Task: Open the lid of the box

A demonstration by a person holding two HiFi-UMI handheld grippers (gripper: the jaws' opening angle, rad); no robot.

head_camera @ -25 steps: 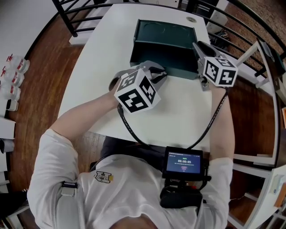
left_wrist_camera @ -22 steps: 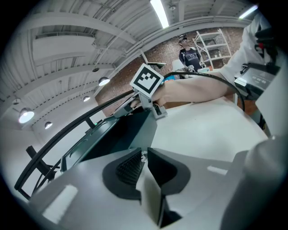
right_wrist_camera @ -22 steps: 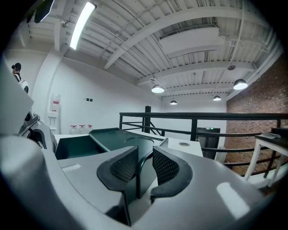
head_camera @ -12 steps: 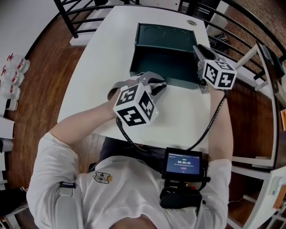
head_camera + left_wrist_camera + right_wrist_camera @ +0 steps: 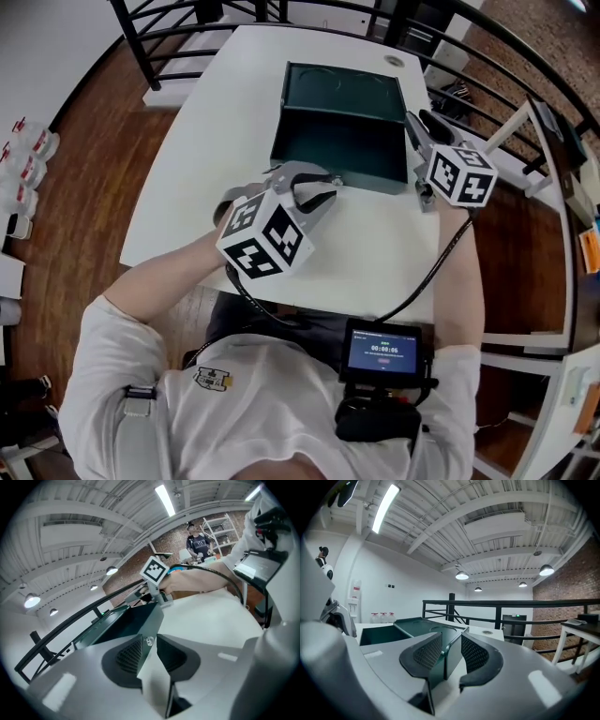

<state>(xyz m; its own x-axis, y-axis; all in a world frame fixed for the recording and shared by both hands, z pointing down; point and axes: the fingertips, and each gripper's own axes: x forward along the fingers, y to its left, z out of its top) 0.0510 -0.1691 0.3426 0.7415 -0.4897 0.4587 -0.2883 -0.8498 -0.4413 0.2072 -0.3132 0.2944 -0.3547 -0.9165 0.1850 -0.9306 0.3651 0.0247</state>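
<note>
A dark green box (image 5: pixel 337 150) stands on the white table (image 5: pixel 216 122), its lid (image 5: pixel 342 89) swung back behind it and its inside bare. My left gripper (image 5: pixel 323 183) sits just in front of the box's front wall, open a little; only the table shows between its pads (image 5: pixel 126 651), and a small knob on the box's front wall (image 5: pixel 148 641) lies at their tips. My right gripper (image 5: pixel 419 120) is at the box's front right corner. Its jaws are opening, with the wall's edge (image 5: pixel 446 656) standing between the pads and a gap on the right side.
A black railing (image 5: pixel 159 56) curves round the far side of the table. A small round disc (image 5: pixel 394 61) lies at the table's back right corner. A white shelf frame (image 5: pixel 553 187) stands to the right, bottles (image 5: pixel 23 155) on the floor at left. A screen (image 5: pixel 380 352) hangs at my chest.
The lid has tipped further back, showing more of its underside. My left gripper has drawn back from the front wall toward me. My right gripper stays at the corner.
</note>
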